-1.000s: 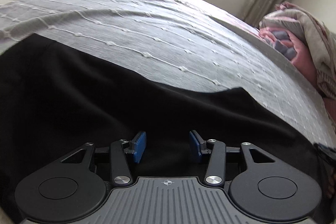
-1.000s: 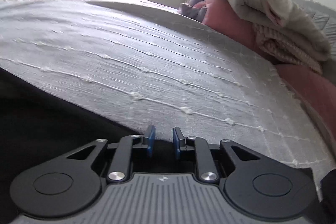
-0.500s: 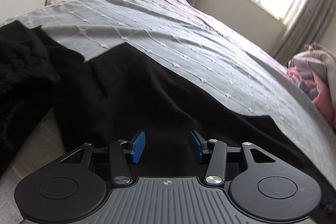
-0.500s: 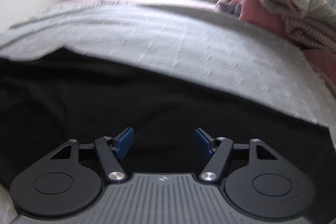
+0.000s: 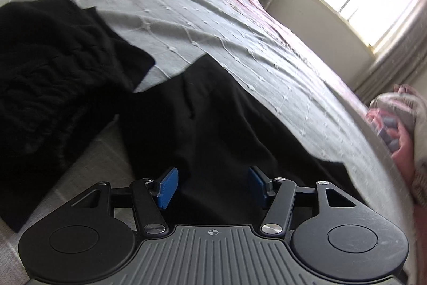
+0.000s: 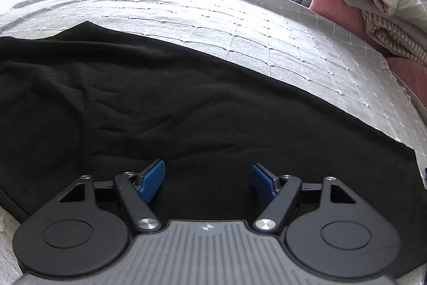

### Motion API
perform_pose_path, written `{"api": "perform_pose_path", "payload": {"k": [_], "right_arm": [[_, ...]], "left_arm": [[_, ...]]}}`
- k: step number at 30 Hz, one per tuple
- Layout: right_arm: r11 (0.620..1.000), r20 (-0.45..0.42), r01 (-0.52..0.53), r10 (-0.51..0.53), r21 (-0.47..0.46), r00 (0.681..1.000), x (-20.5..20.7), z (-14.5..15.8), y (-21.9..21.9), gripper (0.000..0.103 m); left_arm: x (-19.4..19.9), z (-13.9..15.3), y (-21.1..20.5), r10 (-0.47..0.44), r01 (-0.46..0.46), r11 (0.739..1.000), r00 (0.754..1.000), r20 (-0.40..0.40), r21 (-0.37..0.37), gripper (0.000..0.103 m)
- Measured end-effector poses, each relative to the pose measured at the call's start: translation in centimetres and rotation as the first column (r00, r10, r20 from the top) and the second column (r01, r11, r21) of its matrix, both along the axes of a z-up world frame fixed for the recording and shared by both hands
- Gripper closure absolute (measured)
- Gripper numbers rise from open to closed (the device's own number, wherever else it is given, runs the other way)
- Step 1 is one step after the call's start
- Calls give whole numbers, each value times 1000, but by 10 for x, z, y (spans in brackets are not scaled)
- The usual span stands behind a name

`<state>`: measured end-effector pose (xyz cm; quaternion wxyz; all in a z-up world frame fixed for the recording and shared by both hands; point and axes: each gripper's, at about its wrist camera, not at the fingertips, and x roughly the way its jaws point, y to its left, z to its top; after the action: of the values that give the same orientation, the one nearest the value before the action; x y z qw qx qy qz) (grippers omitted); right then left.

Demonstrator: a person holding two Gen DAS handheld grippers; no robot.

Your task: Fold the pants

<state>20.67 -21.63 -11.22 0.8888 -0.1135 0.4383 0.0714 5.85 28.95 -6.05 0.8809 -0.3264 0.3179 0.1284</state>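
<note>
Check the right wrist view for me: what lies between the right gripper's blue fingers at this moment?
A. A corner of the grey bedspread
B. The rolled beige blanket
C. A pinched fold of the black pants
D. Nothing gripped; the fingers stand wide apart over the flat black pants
D: the right gripper has its fingers spread wide, with the black pants lying flat on the grey bedspread beyond them, not pinched.
</note>
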Motion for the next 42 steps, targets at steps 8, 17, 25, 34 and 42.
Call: {"api": "perform_pose_path", "payload": {"k": [8, 17, 25, 34, 42], "right_arm": [[1000, 5, 2, -2, -15, 1000, -4, 0, 2, 0], [1000, 9, -2, 2, -26, 1000, -10, 2, 7, 0], [999, -23, 12, -11, 38, 1000, -9, 3, -5, 0], [998, -42, 19, -17, 60, 999, -5, 1, -8, 0], [997, -42, 21, -18, 75, 999, -5, 2, -14, 0]], "left_arm": [[-21, -1, 32, 121, -120, 991, 993, 6, -56, 45], [9, -21, 38, 100, -102, 990, 994, -34, -92, 33], [1, 3, 26, 148, -150, 986, 989, 29, 68, 96], [9, -15, 23, 114, -98, 980, 990, -82, 174, 88], [-15, 40, -2, 164, -191, 909, 981, 104, 371, 70]]}}
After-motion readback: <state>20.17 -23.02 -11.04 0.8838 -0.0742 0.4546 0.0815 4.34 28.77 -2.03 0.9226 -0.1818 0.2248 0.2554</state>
